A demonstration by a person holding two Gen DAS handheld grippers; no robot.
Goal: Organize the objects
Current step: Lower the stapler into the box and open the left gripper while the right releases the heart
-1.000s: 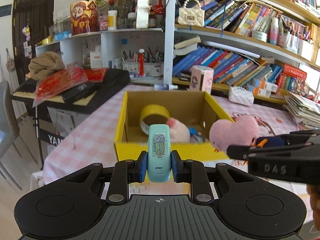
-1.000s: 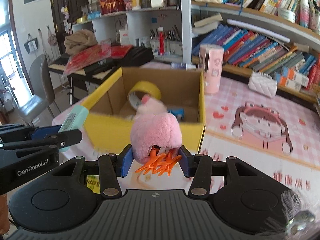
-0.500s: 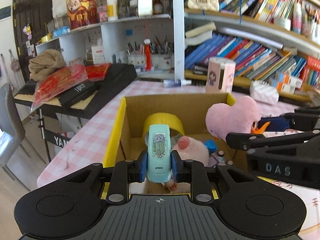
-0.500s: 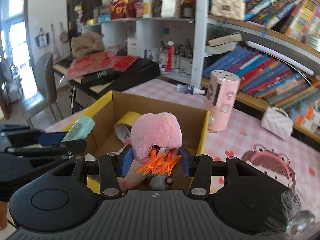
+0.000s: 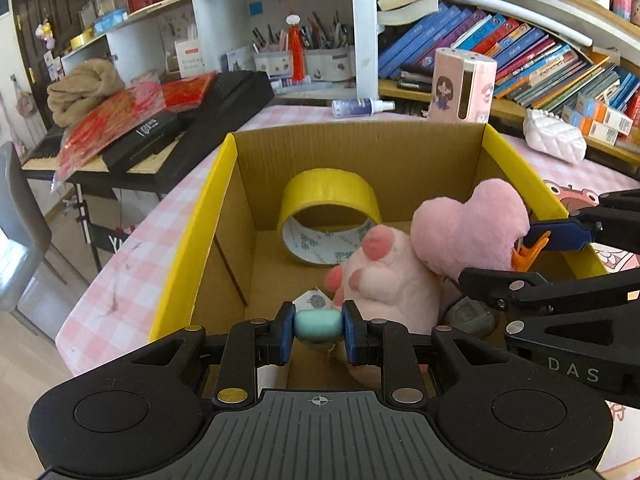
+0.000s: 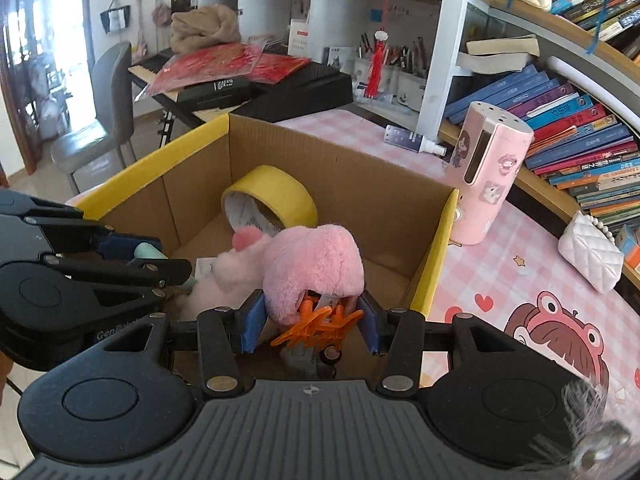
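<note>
Gripping teal object (image 5: 318, 325), left claw (image 5: 318, 330) hid its label; right claw (image 6: 308, 320) clenched pink plush clip (image 6: 312, 270); "DAS", "GenRobot" partly readable; box (image 5: 192, 248) contents half hidden.

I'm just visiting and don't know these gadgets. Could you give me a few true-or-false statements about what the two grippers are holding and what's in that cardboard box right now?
1. The left gripper is clamped on a small turquoise plastic object. True.
2. The right gripper is empty. False: it is shut on a fluffy pink heart-shaped plush with an orange clip.
3. A roll of yellow tape stands on edge inside the yellow-rimmed cardboard box. True.
4. The pink cartoon-printed cylinder sits inside the box. False: it stands on the checked tablecloth outside it.
5. A pale pink paw-shaped plush lies in the box. True.
</note>
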